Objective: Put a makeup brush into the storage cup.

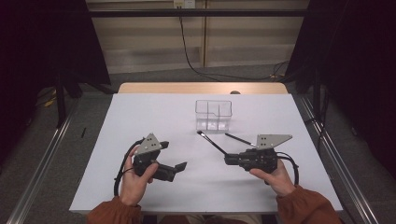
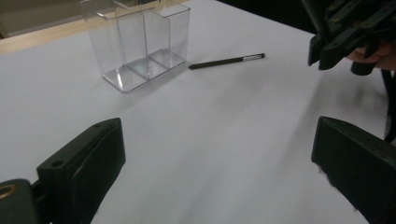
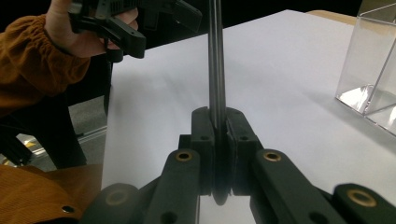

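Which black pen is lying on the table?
The pen beside the clear organizer lies loose; the other pen is clamped in the right tool.

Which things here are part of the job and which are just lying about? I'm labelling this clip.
In use: right gripper shut on a black pen; clear organizer; second pen.
Idle: left gripper, open; wall cable.

A black pen [image 3: 216,60] is showing between the black pads of the right tool [image 3: 217,135], a second black pen [image 2: 227,61] with a silver tip is lying on the plain white worktop [image 1: 154,112], the organiser [image 1: 213,115] is showing clear, and the sleeves [image 1: 306,205] are showing rust-orange.
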`<state>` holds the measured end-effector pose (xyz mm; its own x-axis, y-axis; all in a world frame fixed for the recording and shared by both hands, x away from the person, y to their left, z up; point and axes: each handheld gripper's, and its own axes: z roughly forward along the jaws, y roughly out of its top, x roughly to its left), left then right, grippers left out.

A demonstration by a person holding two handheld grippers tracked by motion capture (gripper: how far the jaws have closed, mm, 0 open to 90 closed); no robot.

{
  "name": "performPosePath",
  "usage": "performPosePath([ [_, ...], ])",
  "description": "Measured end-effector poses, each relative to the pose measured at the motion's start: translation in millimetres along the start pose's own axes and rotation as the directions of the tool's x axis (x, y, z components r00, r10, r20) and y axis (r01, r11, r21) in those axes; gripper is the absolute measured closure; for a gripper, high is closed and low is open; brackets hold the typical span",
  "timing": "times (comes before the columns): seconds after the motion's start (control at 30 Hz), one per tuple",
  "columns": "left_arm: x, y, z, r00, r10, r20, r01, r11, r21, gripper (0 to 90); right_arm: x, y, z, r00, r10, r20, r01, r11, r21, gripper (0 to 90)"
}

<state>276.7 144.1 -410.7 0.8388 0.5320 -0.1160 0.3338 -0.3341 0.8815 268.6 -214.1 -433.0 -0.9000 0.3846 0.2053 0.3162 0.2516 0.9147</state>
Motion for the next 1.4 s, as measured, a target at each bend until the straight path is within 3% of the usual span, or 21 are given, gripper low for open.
performPosePath([
  [0.13, -3.9, 1.3, 3.1, 0.9995, 0.021, -0.025, -0.022, 0.9984, -0.051, 2.6, 1.3, 0.8, 1.5, 1.0000, -0.005, -0.008, 0.005, 1.000, -0.002, 83.5],
  [0.33, -9.8, 4.2, 10.2, 0.9997, 0.010, 0.023, -0.008, 0.9955, -0.095, 2.7, 3.2, 1.9, 2.8, 0.9998, -0.020, -0.009, 0.020, 1.000, 0.001, 83.5],
  [0.43, -13.2, 5.4, 13.6, 0.9996, 0.017, 0.024, -0.014, 0.9940, -0.108, 2.9, 3.6, 2.3, 3.3, 0.9997, -0.024, -0.009, 0.024, 1.000, 0.002, 83.5],
  [0.73, -19.7, 8.5, 20.3, 0.9977, 0.012, 0.066, -0.004, 0.9927, -0.121, 3.3, 3.8, 4.2, 3.6, 0.9996, -0.028, -0.006, 0.027, 1.000, -0.011, 83.5],
  [0.87, -22.9, 11.1, 21.4, 0.9933, 0.043, 0.107, -0.029, 0.9914, -0.127, 3.8, 4.7, 4.6, 5.2, 0.9995, -0.029, -0.012, 0.029, 1.000, -0.010, 83.5],
  [1.03, -26.7, 17.1, 25.5, 0.9912, 0.056, 0.120, -0.043, 0.9925, -0.115, 5.7, 5.9, 5.5, 7.4, 0.9992, -0.037, -0.014, 0.036, 0.999, -0.012, 83.5],
  [1.4, -33.1, 29.4, 34.1, 0.9880, 0.067, 0.139, -0.042, 0.9844, -0.171, 7.8, 6.9, 5.1, 8.9, 0.9987, -0.047, -0.018, 0.047, 0.999, -0.004, 83.5],
])
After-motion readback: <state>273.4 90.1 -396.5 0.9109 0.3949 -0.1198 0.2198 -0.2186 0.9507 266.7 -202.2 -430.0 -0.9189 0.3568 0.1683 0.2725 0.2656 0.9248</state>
